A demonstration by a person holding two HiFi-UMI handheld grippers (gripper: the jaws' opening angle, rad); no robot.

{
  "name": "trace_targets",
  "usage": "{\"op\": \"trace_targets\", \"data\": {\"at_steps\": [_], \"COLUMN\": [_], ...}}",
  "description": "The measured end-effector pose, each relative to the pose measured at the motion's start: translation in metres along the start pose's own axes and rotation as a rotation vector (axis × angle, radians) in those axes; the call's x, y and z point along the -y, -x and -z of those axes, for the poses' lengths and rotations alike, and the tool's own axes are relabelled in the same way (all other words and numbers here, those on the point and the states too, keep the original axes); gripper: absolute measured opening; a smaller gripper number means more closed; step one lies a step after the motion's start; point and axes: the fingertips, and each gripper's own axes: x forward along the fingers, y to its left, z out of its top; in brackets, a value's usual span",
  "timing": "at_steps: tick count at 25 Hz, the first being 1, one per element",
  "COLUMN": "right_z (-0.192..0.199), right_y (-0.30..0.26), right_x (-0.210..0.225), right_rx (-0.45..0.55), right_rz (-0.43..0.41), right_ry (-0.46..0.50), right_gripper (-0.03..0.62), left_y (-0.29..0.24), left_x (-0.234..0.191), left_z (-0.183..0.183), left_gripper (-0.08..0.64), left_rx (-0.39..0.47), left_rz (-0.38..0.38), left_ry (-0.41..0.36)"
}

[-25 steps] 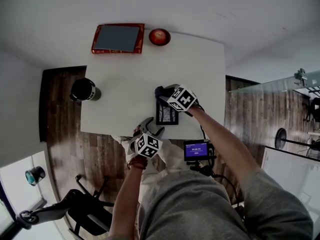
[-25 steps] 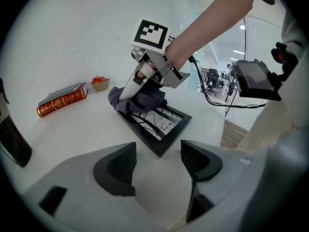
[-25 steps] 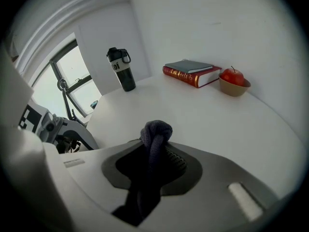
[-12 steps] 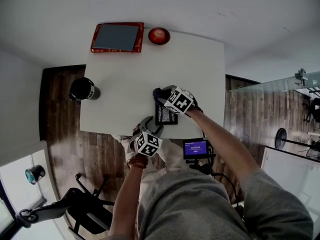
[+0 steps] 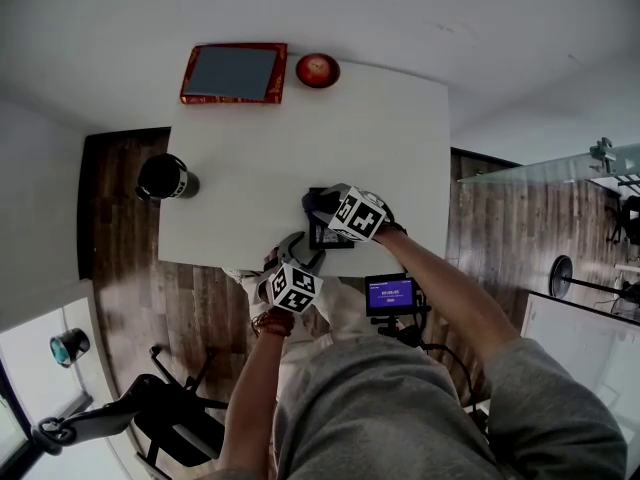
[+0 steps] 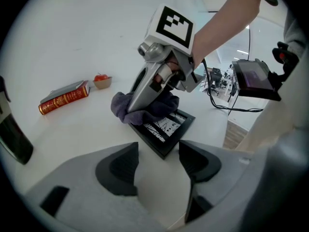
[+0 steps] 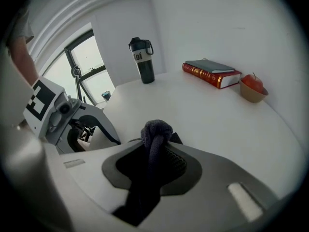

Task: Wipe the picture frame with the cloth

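Over the last second our right gripper carried the cloth leftward and slightly down in the head view, from the upper right of the frame toward its upper left corner. The frame itself seemed to stay put, flat on the counter near its lower edge. The right fingers pinched the cloth, a dark wad of it standing up between them in the right gripper view. We judged a wiping stroke was under way, with the frame's lower part not yet covered.

Our left gripper hung just below and left of the frame. Its fingers were spread with nothing between them, after narrowing a little within that second.

The bottle bore a pale mark, perhaps "loi". The gilt on the spine of the book, the lines on the purple screen and the frame's print were too small to read.
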Motion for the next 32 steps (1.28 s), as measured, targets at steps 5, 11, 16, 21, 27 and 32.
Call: {"op": "trace_targets", "data": {"at_steps": [5, 11, 16, 21, 27, 32], "right_z": [0.008, 0.016, 0.024, 0.021, -0.029, -0.022], "right_y": [-0.002, 0.001, 0.003, 0.004, 0.032, 0.034], "right_x": [-0.021, -0.048, -0.069, -0.069, -0.002, 0.065], "right_rx": [-0.023, -0.072, -0.082, -0.076, 0.079, 0.044], "right_rz": [-0.052, -0.094, -0.130, -0.147, 0.006, 0.108], "right_ry": [0.046, 0.143, 0.153, 0.152, 0.119, 0.024], "right_gripper": [0.097, 0.097, 0.097, 0.098, 0.100, 0.100], "left_y": [-0.001, -0.001, -0.001, 0.000, -0.001, -0.001], "left_x": [0.000, 0.000, 0.001, 0.000, 0.000, 0.001], "left_z": [0.000, 0.000, 0.000, 0.000, -0.001, -0.001], "left_gripper": [0.275, 0.275, 0.275, 0.275, 0.273, 0.273], "left_rx": [0.003, 0.001, 0.002, 0.005, 0.009, 0.005], "left_rz": [0.002, 0.000, 0.000, -0.003, -0.005, -0.002], "left_ry": [-0.001, -0.001, -0.003, -0.006, -0.008, -0.005]}}
